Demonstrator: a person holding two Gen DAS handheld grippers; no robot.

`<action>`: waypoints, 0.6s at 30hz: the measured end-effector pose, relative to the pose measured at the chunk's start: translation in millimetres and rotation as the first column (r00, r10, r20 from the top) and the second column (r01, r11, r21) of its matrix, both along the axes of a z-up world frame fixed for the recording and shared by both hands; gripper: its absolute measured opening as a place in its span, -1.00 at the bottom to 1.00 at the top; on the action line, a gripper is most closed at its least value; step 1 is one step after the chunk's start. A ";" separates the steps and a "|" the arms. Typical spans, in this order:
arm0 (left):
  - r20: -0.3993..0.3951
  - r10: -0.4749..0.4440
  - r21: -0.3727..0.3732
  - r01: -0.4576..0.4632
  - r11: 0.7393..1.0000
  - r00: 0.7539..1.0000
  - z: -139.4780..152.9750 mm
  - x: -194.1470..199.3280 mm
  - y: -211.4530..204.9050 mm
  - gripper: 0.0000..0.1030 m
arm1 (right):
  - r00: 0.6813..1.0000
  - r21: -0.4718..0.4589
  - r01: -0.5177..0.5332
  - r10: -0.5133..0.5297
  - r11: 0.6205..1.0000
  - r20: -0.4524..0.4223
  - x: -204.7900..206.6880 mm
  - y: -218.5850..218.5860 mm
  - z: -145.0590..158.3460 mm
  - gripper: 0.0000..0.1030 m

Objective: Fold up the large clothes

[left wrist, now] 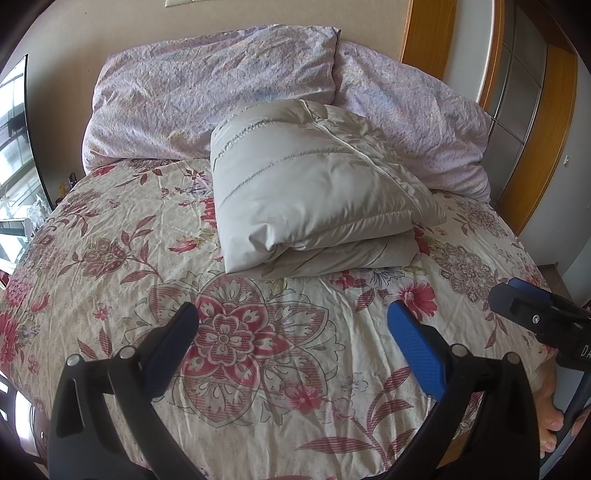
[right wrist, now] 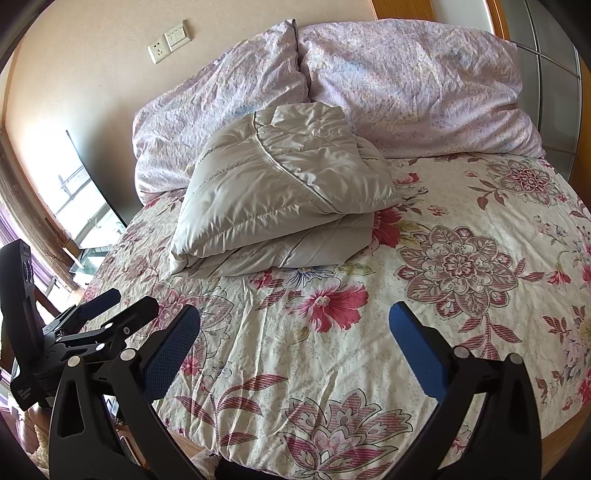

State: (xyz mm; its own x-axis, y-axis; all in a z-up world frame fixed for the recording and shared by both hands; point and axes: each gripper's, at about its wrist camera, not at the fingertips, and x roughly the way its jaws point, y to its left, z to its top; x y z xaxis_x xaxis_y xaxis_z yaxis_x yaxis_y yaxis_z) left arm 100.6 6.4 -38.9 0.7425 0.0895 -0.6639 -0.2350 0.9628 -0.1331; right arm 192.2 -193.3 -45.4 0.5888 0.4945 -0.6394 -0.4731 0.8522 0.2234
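A pale grey quilted jacket (left wrist: 314,192) lies folded into a thick bundle on the floral bed sheet (left wrist: 110,258), in front of the pillows. The right wrist view has the same folded jacket (right wrist: 280,199) at centre left. My left gripper (left wrist: 293,314) hovers over the near part of the bed, open, with nothing between its blue pads, well short of the jacket. My right gripper (right wrist: 295,317) is also open and empty, equally short of the jacket. The right gripper's body (left wrist: 543,317) pokes in at the right edge of the left view; the left gripper (right wrist: 122,304) shows at the left of the right view.
Two crumpled lilac pillows (left wrist: 207,88) lean against the wall behind the jacket. A wooden door frame (left wrist: 428,29) and a sliding wardrobe door (left wrist: 517,110) stand to the right. A window (right wrist: 77,206) lies to the left. Toes (left wrist: 550,424) show at the bed's near right edge.
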 end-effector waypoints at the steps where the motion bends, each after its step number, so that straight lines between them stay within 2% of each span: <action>1: 0.000 0.000 0.001 0.000 1.000 1.000 -0.1 0.3 -0.1 0.96 | 1.000 0.001 0.000 0.000 1.000 0.000 0.0 0.0 0.0 0.97; 18: -0.004 -0.004 -0.003 0.004 1.000 1.000 -1.8 1.7 -0.7 0.96 | 1.000 0.005 -0.002 0.002 1.000 0.001 -0.6 0.9 0.3 0.97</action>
State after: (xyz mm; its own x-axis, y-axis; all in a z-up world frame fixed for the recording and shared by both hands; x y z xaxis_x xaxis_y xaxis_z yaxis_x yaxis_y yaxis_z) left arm 102.3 5.7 -40.7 0.7401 0.0845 -0.6672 -0.2313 0.9635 -0.1345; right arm 191.6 -192.4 -45.1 0.5884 0.4986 -0.6365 -0.4748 0.8503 0.2271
